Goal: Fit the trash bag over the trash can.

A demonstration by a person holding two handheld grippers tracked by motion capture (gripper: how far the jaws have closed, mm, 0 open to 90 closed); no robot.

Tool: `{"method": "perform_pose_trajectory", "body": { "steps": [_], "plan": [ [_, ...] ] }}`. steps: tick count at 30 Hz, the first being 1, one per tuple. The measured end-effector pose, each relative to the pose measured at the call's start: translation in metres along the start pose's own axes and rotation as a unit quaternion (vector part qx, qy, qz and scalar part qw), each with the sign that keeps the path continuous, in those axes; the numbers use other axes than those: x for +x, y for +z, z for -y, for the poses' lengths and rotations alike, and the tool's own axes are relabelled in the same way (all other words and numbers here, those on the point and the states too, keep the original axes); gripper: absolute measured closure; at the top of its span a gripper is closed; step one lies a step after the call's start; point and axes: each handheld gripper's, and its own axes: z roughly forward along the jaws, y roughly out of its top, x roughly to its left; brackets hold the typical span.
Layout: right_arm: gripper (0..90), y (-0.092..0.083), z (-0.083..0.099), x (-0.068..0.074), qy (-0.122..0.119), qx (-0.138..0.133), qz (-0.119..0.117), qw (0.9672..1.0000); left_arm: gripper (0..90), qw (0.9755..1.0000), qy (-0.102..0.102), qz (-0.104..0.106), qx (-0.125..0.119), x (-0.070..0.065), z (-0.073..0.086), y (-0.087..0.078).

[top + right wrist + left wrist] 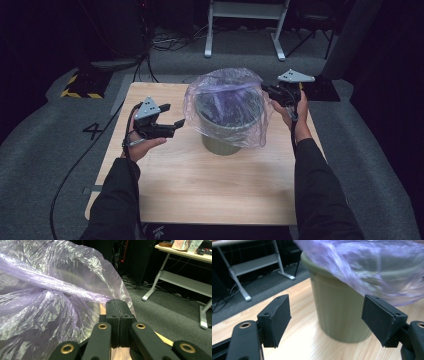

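Observation:
An olive-green ribbed bin stands on the wooden table, draped with a translucent purple plastic bag that hangs over its rim. In the left gripper view the bin rises ahead under the bag. My left gripper stands open just left of the bin, nothing between its pads. My right gripper is shut on the bag's right edge at the far right of the bin. In the right gripper view its jaws are pressed together at the bag.
Grey carpet surrounds the table. A white-legged desk frame stands behind, with cables on the floor. A black-and-yellow striped block lies at the back left. A "4" is marked on the carpet.

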Motion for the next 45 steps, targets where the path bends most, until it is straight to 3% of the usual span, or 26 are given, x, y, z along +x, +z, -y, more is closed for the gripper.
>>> {"method": "perform_pose_trajectory", "body": {
  "steps": [4,7,9,12,16,20,22,25,31,33,36,41,45],
  "plan": [
    [89.7,-0.003,0.001,-0.001,0.004,-0.001,0.0,1.0,22.1,0.9996,-0.015,-0.025,-0.002,0.008,0.0,-0.006],
    [89.2,-0.003,0.0,0.0,0.003,-0.001,-0.001,1.0,19.8,0.9992,-0.03,-0.011,-0.024,0.011,-0.007,-0.009],
    [88.7,-0.003,-0.001,0.001,-0.001,0.0,-0.002,1.0,19.8,0.999,-0.03,-0.01,-0.032,0.012,-0.014,-0.007],
    [88.6,-0.002,-0.002,0.003,-0.006,0.001,-0.005,1.0,18.5,0.9992,-0.024,0.001,-0.032,0.009,-0.028,0.003],
    [88.1,-0.001,-0.002,0.005,-0.007,0.001,-0.009,0.9999,20.2,0.9995,-0.019,-0.001,-0.027,0.008,-0.043,0.019],
    [87.9,0.001,-0.001,0.005,-0.006,0.002,-0.012,0.9999,34.2,0.9992,-0.031,-0.003,-0.024,0.013,-0.053,0.037],
    [87.9,0.002,0.001,0.005,-0.003,0.003,-0.014,0.9999,41.5,0.999,-0.038,0.007,-0.022,0.015,-0.055,0.046],
    [87.9,0.004,0.002,0.004,-0.002,0.004,-0.015,0.9999,51.4,0.9996,-0.028,-0.002,-0.009,0.017,-0.057,0.057],
    [88.0,0.007,0.004,0.006,-0.004,0.007,-0.014,0.9999,69.9,0.9994,-0.035,-0.005,0.001,0.025,-0.057,0.07],
    [88.0,0.007,0.004,0.006,-0.005,0.007,-0.014,0.9999,74.8,0.9996,-0.029,-0.004,0.004,0.026,-0.056,0.073],
    [88.0,0.009,0.004,0.006,-0.004,0.005,-0.012,0.9999,84.2,0.9994,-0.026,-0.017,0.014,0.028,-0.054,0.077],
    [88.6,0.012,0.005,0.007,-0.003,0.008,-0.006,0.9999,89.1,0.9995,-0.033,-0.003,0.003,0.028,-0.052,0.08],
    [89.1,0.014,0.007,0.006,0.001,0.01,-0.002,1.0,89.8,0.9995,-0.026,-0.014,0.008,0.027,-0.052,0.081]
  ]
}}
